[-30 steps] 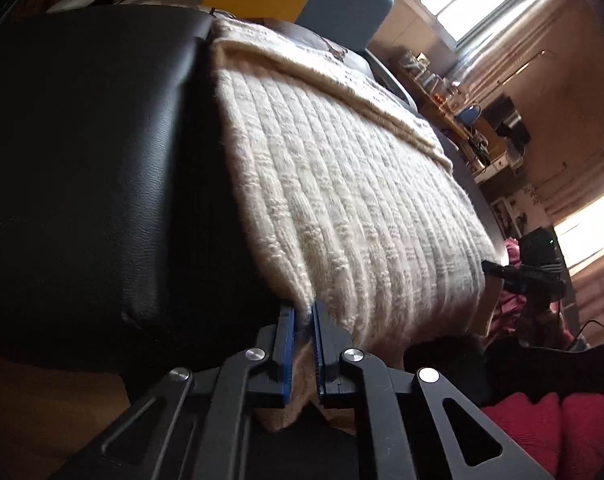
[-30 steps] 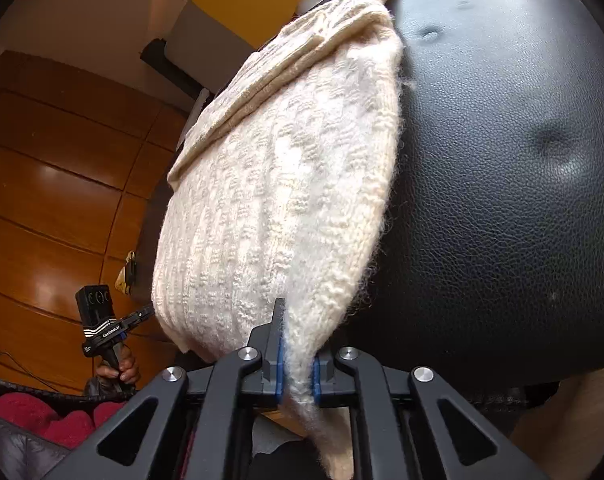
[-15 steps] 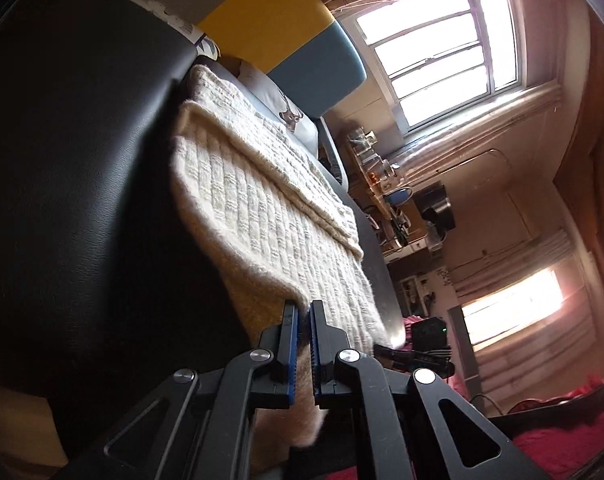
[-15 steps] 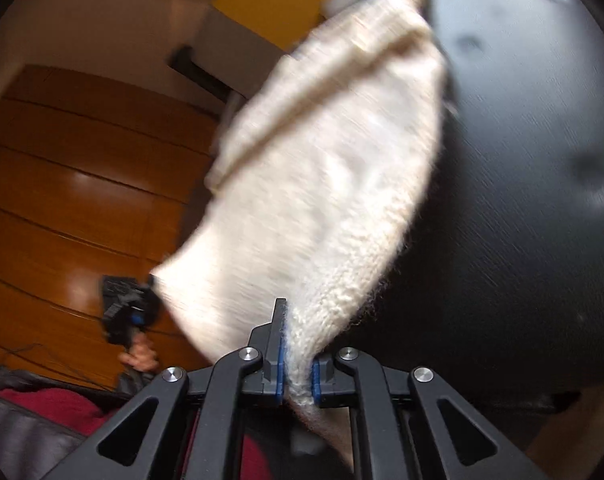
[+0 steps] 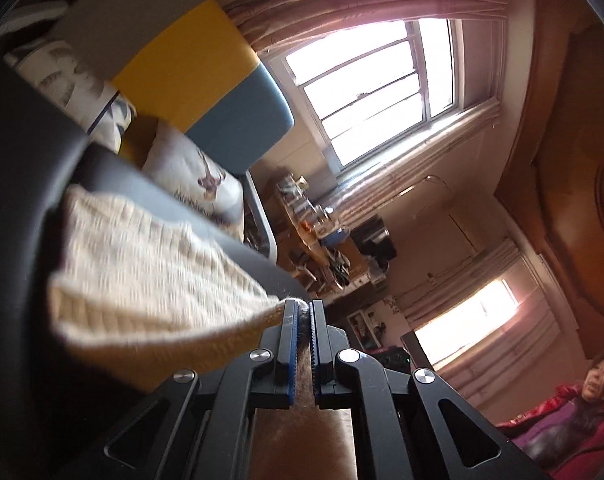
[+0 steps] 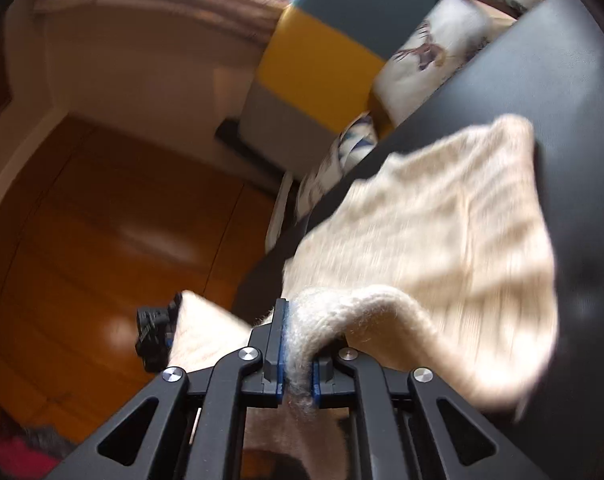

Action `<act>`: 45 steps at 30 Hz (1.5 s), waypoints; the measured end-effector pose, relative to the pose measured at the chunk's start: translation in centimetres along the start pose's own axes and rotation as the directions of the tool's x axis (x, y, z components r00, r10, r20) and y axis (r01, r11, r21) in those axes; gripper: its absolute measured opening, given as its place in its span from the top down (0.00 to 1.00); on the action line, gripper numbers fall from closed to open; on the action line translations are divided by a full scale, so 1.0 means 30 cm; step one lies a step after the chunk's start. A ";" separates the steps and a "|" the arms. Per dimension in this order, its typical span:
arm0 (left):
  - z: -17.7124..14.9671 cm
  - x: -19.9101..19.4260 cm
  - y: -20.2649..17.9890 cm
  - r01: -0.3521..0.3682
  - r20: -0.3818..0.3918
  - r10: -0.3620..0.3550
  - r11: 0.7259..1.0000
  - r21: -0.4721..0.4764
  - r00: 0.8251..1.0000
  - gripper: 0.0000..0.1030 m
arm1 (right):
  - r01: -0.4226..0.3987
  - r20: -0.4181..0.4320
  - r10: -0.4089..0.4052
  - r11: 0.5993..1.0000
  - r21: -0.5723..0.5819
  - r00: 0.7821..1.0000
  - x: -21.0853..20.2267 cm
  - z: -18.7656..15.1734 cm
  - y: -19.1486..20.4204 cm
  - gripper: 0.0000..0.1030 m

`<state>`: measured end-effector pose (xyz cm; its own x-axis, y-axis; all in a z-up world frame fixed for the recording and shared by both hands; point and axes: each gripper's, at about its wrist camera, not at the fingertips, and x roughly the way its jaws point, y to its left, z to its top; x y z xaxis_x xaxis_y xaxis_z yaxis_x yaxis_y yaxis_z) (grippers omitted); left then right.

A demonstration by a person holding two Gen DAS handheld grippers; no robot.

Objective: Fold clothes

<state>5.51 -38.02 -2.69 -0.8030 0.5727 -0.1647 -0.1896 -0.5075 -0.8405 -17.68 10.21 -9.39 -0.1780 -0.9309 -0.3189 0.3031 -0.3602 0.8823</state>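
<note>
Sunlit windows [image 5: 375,92] with pale curtains are seen in the left wrist view, above a cluttered desk [image 5: 325,248] against the far wall. A wooden floor [image 6: 102,240] fills the left of the right wrist view. A black leather surface [image 6: 541,92] carries the cream knitted sweater [image 6: 441,240], and behind it a chair back [image 5: 190,64] in grey, yellow and blue is seen with printed cushions [image 5: 198,176] leaning against it.

The sweater is lifted at its near edge and blurred in both views, while its far part is spread on the black surface. The left gripper [image 5: 303,320] is clenched on one corner of the knit, which is drawn off to the left from between its blue pads. The right gripper [image 6: 298,344] is clamped on the other corner, and the fabric is curled over its right finger. A person in a red jacket [image 5: 573,420] is seen at the lower right of the left wrist view.
</note>
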 end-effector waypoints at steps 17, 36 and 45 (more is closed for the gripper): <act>0.224 0.293 0.660 -0.277 -0.064 0.278 0.855 -0.439 0.958 0.94 | -0.122 0.040 0.116 0.906 0.404 0.992 0.116 0.154 -0.279 0.60; 0.069 0.135 0.525 -0.390 -0.175 0.355 0.889 -0.240 0.918 0.80 | 0.247 0.144 -0.291 0.933 0.263 0.946 0.001 0.157 -0.233 0.52; -0.005 0.204 0.482 -0.404 -0.287 0.357 0.906 -0.123 0.889 0.70 | 0.436 0.036 -0.439 0.897 0.074 0.898 0.035 0.049 -0.257 0.52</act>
<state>-2.05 -41.75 -15.92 -0.6195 0.5123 -0.5948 0.2219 -0.6125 -0.7587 -21.57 12.09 -16.02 -0.3262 -0.6756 -0.6612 0.1254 -0.7242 0.6781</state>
